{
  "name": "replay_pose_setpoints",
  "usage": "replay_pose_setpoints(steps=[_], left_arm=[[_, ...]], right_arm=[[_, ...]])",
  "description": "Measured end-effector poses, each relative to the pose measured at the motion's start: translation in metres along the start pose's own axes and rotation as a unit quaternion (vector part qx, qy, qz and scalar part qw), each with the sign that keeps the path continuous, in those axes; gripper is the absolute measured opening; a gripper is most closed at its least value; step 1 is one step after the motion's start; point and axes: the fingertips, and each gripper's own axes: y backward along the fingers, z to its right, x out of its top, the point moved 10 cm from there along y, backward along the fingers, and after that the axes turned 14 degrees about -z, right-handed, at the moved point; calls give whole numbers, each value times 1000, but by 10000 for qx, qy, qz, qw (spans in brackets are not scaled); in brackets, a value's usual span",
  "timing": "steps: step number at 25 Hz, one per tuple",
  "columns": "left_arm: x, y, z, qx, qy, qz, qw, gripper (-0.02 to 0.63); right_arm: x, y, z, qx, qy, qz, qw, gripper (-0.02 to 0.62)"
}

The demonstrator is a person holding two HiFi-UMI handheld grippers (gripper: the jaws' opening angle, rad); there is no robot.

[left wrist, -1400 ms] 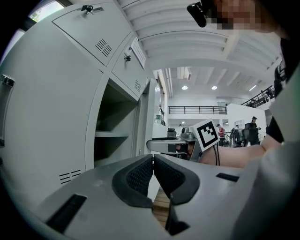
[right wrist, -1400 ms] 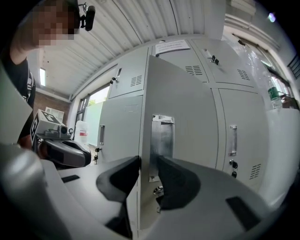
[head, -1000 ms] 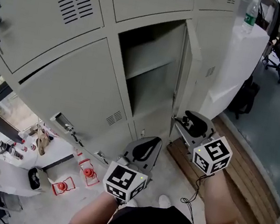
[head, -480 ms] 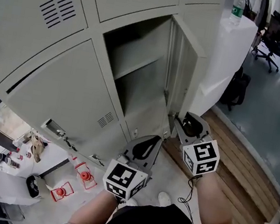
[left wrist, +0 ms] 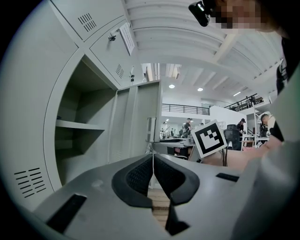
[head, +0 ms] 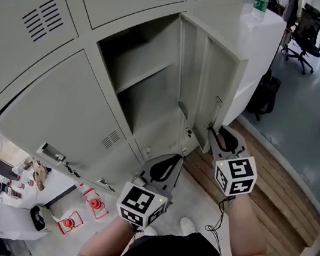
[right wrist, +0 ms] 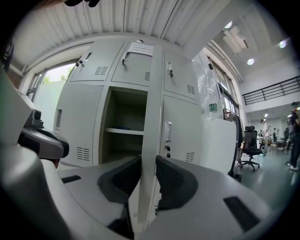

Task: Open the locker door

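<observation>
**A:** Much left to do on the locker door (head: 213,84)?

**B:** Hardly anything. Already swung well out, baring the open compartment (head: 151,108) just behind that door, with a shelf (head: 144,76) running across inside.

**A:** Held by what?

**B:** By the right gripper (head: 215,129), down low at the door's free edge, on the latch side. Just been closing its jaws, and now pinching the thin metal edge between both pads: narrow, not wide.

**A:** Any work for the left gripper (head: 173,160)?

**B:** None to be seen. Hanging back from the door, nearer the body, with jaws pressed together on nothing.

**A:** So counting the task as done?

**B:** Counting the main part as done, at a guess: unlatched, clear of the frame, interior in plain view. Maybe worth drawing the door a little wider, then letting go.

**A:** Anything to watch for?

**B:** Slipping, mostly. Not much edge to grip there, so easy to lose from the pads. Also possible: swinging back toward the compartment once released.
</observation>
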Motion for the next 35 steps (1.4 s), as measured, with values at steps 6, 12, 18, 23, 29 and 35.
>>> replay_pose_setpoints(steps=[6,12,18,23,29,35], left_arm=[[4,-16,4,28,30,-34,10000,21],[8,-36,9,96,103,-64,9999,21],[13,-56,13,232,168,-57,9996,21],[16,-71,17,415,286,-16,9987,21],[15,-80,26,722,424,-11,9965,21],[8,-76,37,1059,501,-53,9931,21]], right_arm=[[-5,0,27,-118,-179,-18,9998,144],[-7,-5,58,-175,-255,-50,9995,143],[-7,-12,84,-121,-265,-18,9996,143],[-7,-17,104,-30,-236,-8,9997,141],[-8,-22,119,214,-166,53,9996,141],[-10,-23,124,412,-87,168,9990,143]])
